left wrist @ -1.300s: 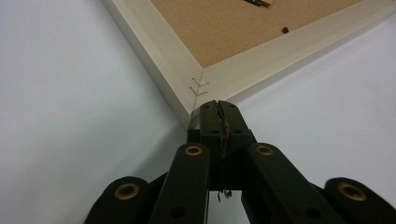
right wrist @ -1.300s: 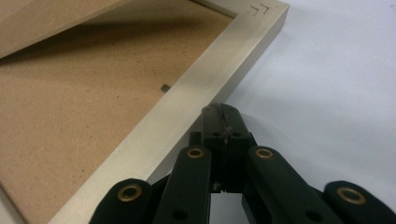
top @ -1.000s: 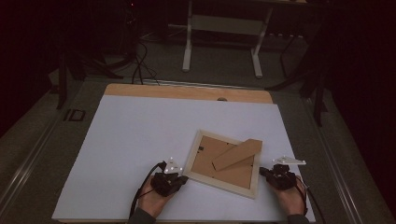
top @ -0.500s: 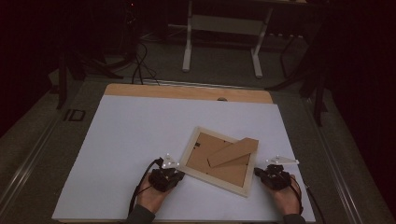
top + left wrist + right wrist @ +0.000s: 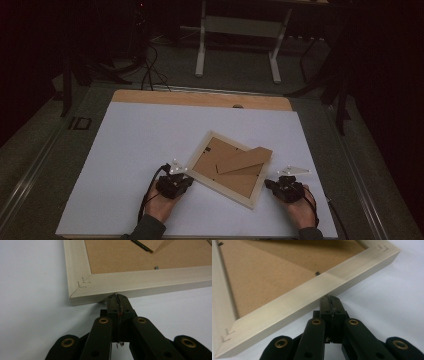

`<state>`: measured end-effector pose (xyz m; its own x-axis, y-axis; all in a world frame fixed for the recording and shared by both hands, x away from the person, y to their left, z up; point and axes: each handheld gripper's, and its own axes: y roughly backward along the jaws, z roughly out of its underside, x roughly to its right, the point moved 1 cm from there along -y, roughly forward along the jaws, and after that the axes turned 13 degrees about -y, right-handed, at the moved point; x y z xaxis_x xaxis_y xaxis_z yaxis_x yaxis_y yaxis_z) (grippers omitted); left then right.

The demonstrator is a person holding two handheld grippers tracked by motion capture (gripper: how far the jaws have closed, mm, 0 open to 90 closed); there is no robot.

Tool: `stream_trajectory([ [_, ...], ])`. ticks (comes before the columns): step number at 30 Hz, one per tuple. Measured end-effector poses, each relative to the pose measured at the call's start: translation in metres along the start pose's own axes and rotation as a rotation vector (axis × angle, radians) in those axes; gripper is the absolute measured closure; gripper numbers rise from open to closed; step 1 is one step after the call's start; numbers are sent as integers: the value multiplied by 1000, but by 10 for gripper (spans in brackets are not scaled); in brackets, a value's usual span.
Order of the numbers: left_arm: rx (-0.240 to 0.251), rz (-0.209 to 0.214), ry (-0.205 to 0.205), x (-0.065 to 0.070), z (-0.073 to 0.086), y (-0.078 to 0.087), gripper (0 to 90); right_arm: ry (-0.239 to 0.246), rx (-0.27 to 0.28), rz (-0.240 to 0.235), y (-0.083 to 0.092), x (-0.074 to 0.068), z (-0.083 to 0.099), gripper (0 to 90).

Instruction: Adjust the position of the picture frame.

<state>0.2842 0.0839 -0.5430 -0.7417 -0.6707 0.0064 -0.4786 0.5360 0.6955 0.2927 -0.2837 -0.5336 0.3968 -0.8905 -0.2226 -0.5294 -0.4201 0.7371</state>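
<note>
High view: frame (image 5: 229, 170) has swung and slid left on the white table (image 5: 125, 150); both closed grippers, left (image 5: 184, 179) and right (image 5: 272, 184), nudge its edges, squaring it up

Left gripper (image 5: 117, 298), black jaws pressed together, tips touching outer edge of pale wooden picture frame (image 5: 140, 281) near its corner; brown backing board (image 5: 140, 255) inside; white table surface (image 5: 32, 315) beneath.

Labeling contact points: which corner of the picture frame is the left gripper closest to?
The corner nearest the person's left hand, with the stapled mitre joint. The left gripper, jaws shut, meets the picture frame edge just beside it; the other three corners lie farther off.
</note>
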Motion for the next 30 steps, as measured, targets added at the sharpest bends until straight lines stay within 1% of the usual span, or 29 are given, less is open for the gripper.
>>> stream_trajectory([
  [2,2,0,1,0,0,0,900,-1,1,3,0,1,-1,900],
  [4,3,0,5,-2,0,0,900,-5,8,22,-2,5,-8,900],
  [10,9,-4,27,-6,-1,-2,900,-26,30,54,-4,16,-24,900],
  [12,9,-6,30,-7,-1,-2,900,-46,36,57,-5,20,-30,900],
  [14,10,-1,34,-7,-1,-2,900,-51,44,79,-6,24,-35,900],
  [19,10,3,43,-9,-1,-2,900,-98,65,104,-10,36,-49,900],
  [22,11,4,46,-9,-1,-3,900,-104,74,119,-12,40,-56,900],
  [23,9,-5,42,-9,-2,-3,900,-107,76,122,-13,41,-58,900],
  [25,-10,-28,6,-6,-4,-3,900,-114,79,133,-14,45,-62,900],
  [26,-10,-28,6,-6,-4,-3,900,-114,79,133,-14,45,-62,900],
  [27,-39,-43,-25,-5,-8,-3,900,-124,79,135,-16,47,-64,900],
  [28,-44,-47,-28,-5,-9,-4,900,-127,72,141,-18,49,-66,900],
  [29,-35,-29,-5,-8,-9,-5,900,-122,68,142,-22,50,-68,900],
  [30,-29,-19,9,-10,-9,-5,900,-123,64,141,-23,49,-68,900],
])
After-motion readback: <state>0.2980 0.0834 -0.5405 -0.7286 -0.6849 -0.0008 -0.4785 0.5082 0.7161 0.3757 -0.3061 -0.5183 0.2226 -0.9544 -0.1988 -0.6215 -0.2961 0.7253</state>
